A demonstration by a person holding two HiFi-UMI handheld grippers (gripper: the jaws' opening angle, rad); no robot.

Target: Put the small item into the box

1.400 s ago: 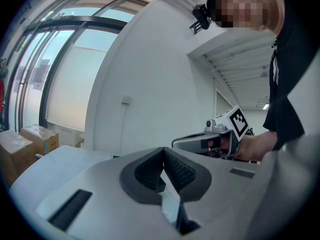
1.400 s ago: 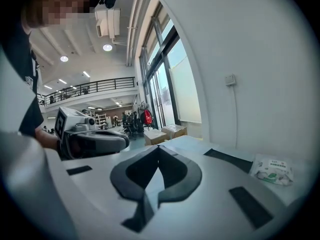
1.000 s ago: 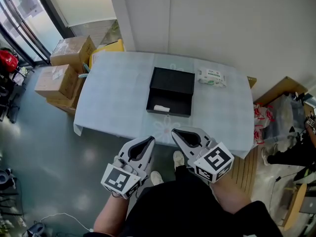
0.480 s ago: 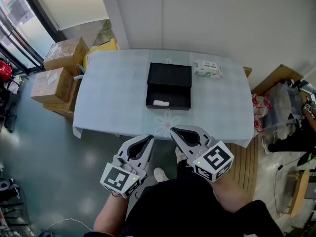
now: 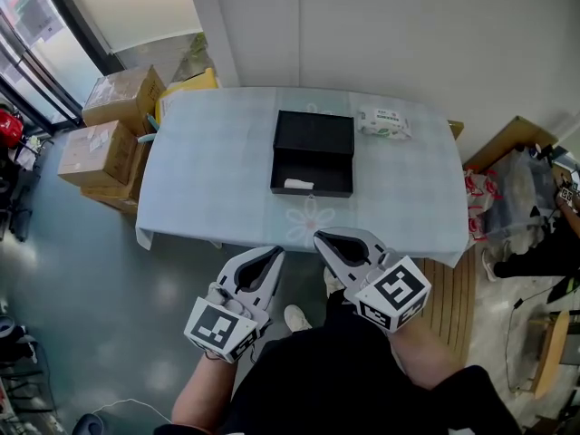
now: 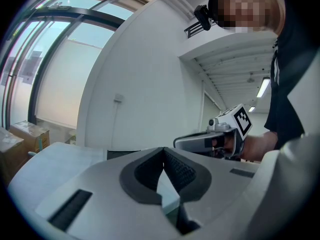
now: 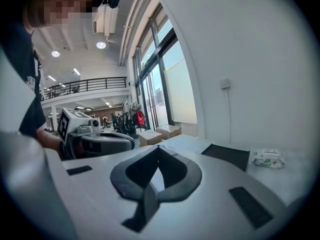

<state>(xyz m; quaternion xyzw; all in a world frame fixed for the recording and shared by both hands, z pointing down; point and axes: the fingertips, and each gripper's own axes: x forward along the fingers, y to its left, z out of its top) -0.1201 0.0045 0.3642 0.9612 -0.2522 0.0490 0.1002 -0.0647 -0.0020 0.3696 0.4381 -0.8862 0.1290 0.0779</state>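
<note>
Well short of the pale, cloth-covered table (image 5: 208,179), the grey moulded left gripper (image 5: 275,256) and right gripper (image 5: 321,238) both have their dark pads pressed tip to tip, holding nothing. The small white item (image 5: 297,185) lies inside the matte black rectangular box (image 5: 313,192), near its front wall. A soft, crinkled wipes packet (image 5: 383,123) lies near the box's far right corner.

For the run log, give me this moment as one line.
left gripper: shut, empty | right gripper: shut, empty | both short of table | box: open, white item inside | wipes: right of box
</note>
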